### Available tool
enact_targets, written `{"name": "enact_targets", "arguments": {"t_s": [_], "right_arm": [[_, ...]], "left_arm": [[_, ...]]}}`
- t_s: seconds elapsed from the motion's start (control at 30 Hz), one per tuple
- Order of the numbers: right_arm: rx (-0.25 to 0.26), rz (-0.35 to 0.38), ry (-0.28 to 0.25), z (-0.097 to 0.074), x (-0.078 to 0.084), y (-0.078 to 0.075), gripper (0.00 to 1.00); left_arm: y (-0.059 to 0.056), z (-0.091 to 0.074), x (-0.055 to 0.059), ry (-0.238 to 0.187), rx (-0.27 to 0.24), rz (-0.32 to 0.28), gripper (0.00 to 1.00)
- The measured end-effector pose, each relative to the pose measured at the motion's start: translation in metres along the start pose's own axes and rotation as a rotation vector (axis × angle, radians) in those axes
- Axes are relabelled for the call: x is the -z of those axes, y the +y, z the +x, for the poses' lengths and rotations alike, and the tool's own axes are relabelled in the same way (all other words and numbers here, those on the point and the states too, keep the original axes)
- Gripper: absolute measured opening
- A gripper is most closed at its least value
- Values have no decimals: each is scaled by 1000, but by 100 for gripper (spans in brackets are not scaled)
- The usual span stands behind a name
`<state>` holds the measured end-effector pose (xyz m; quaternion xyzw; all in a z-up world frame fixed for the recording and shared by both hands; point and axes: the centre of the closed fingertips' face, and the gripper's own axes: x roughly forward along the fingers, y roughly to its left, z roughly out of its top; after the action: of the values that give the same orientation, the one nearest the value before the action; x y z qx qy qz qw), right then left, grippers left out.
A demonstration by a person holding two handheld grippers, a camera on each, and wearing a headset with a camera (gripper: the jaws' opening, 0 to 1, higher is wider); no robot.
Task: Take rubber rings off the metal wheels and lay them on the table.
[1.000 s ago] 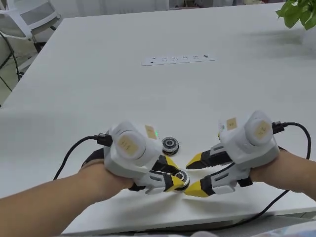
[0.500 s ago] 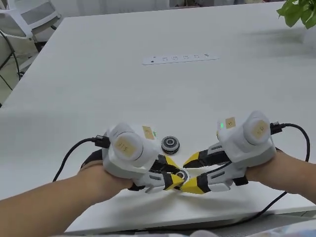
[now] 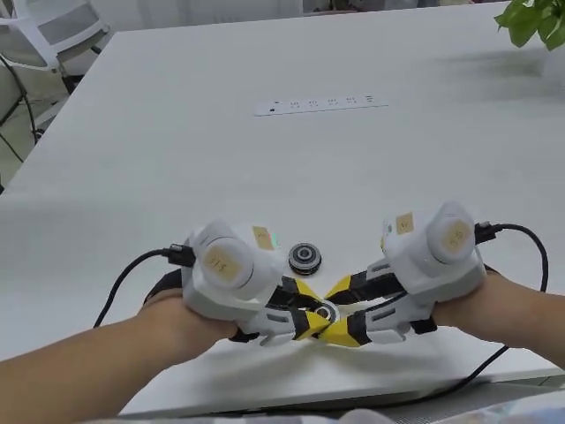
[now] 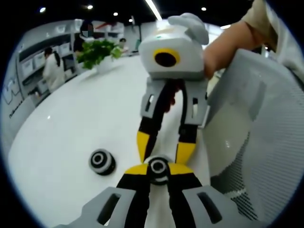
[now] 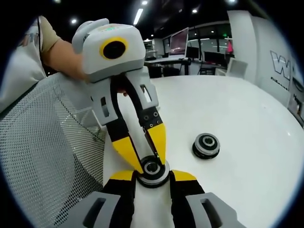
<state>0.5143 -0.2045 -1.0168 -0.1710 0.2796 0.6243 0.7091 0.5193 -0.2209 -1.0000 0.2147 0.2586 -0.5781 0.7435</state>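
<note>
A small metal wheel [image 3: 323, 313] with a black rubber ring is held just above the white table's near edge. My left gripper [image 3: 311, 309] is shut on it from the left. My right gripper [image 3: 338, 311] has its yellow jaws pressed on it from the right. In the left gripper view the wheel [image 4: 159, 169] sits between my own tips [image 4: 160, 169], with the right gripper [image 4: 164, 148] reaching in from above. The right gripper view has the same wheel [image 5: 153, 171] between my tips [image 5: 152, 176]. A second ringed wheel [image 3: 305, 256] lies flat on the table behind them.
A flush socket panel [image 3: 320, 105] is set in the middle of the white table [image 3: 177, 159]. A green plant [image 3: 534, 22] stands at the far right corner and a chair [image 3: 53, 31] at the far left. Cables trail from both grippers. A mesh chair back [image 5: 47, 142] is close behind.
My right gripper moved left and brought its jaws together onto the wheel that the left gripper holds. The left gripper and the second wheel have stayed put.
</note>
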Motion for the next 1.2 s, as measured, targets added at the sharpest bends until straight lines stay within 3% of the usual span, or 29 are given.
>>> {"name": "enact_targets", "arguments": {"t_s": [0.87, 1.2], "right_arm": [[16, -44, 32, -8, 6, 0, 22], [24, -47, 49, -11, 10, -1, 16]], "left_arm": [[0, 1, 2, -4, -2, 10, 14], [0, 1, 2, -7, -2, 5, 14]]}}
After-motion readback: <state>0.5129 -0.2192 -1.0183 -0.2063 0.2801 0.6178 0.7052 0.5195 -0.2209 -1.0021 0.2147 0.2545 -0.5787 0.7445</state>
